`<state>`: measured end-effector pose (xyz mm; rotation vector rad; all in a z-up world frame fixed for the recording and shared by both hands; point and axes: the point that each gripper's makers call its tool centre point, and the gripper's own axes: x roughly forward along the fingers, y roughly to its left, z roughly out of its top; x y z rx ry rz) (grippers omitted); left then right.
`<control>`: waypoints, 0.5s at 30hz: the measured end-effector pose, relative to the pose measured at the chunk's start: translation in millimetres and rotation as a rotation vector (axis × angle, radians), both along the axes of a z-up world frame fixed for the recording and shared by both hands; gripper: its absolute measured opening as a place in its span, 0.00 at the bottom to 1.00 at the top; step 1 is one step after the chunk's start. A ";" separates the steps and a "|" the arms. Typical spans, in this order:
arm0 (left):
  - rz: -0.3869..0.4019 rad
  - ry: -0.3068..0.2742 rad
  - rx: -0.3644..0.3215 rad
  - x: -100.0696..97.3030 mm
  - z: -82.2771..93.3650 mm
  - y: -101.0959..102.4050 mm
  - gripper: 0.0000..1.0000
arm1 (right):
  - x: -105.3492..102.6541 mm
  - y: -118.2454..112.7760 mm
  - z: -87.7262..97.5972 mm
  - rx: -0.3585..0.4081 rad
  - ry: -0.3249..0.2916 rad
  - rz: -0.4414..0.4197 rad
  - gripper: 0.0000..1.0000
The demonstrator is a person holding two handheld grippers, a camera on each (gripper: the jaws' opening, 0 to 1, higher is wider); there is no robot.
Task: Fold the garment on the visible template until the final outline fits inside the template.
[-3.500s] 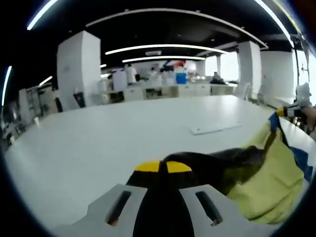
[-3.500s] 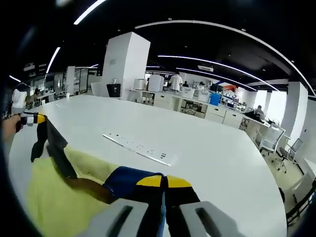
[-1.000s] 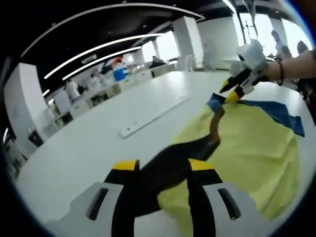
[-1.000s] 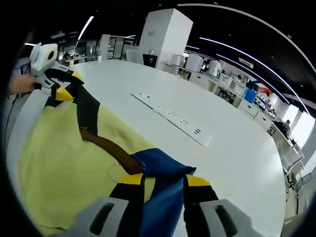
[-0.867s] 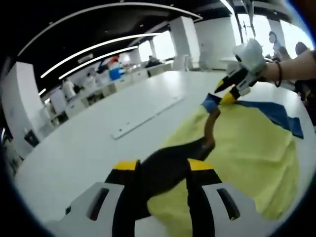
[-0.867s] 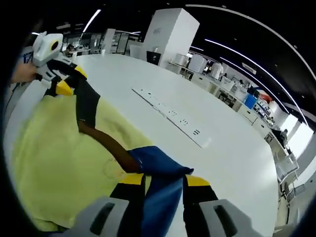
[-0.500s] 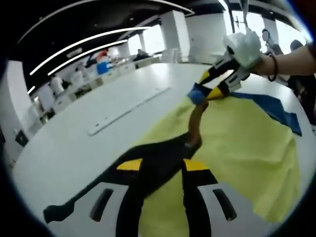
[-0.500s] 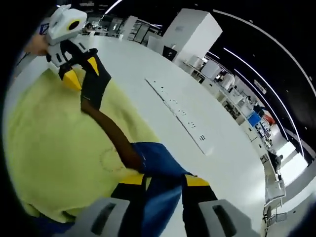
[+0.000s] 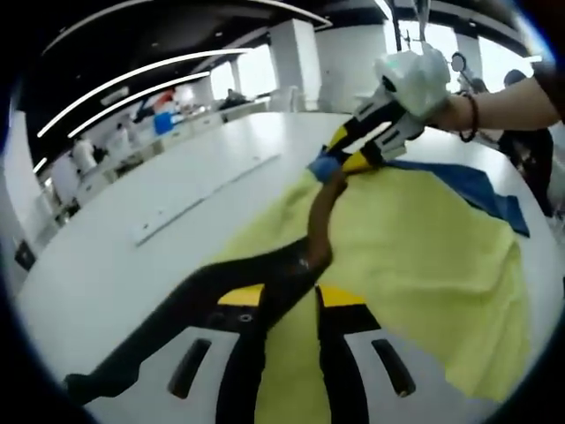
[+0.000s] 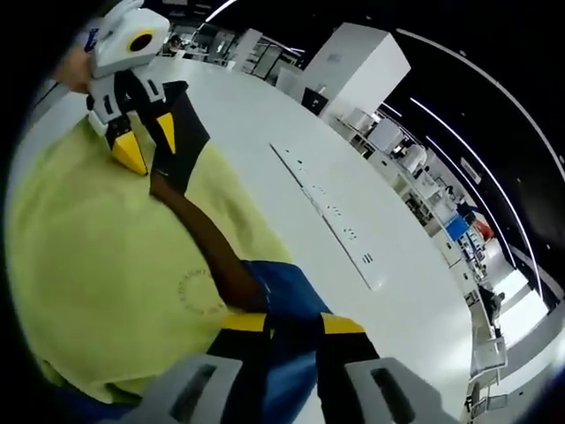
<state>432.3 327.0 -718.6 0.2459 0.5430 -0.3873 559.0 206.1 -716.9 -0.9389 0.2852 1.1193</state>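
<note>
Garment lowered flatter, soft yellow fabric

Garment: its yellow body runs off the lower right of the left gripper view — the far hem is cut off.
Black sleeve: the cuff at lower left is blurred.
Chest print: a ring of lettering, too small to read.
Right gripper: fingertips are buried in blue cloth (the contact itself is hidden).
Background people: too small to tell apart.
</note>
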 end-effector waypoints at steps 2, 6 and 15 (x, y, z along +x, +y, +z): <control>0.021 0.003 -0.006 2.5 -0.5 1.6 0.17 | -1.1 1.6 0.2 0.003 0.000 0.003 0.11; 0.052 0.002 -0.023 7.1 -1.9 3.9 0.09 | -0.4 4.3 1.4 0.006 -0.012 -0.002 0.04; 0.099 -0.038 -0.051 16.6 10.0 10.9 0.00 | 3.2 7.8 15.5 0.089 0.016 -0.034 0.00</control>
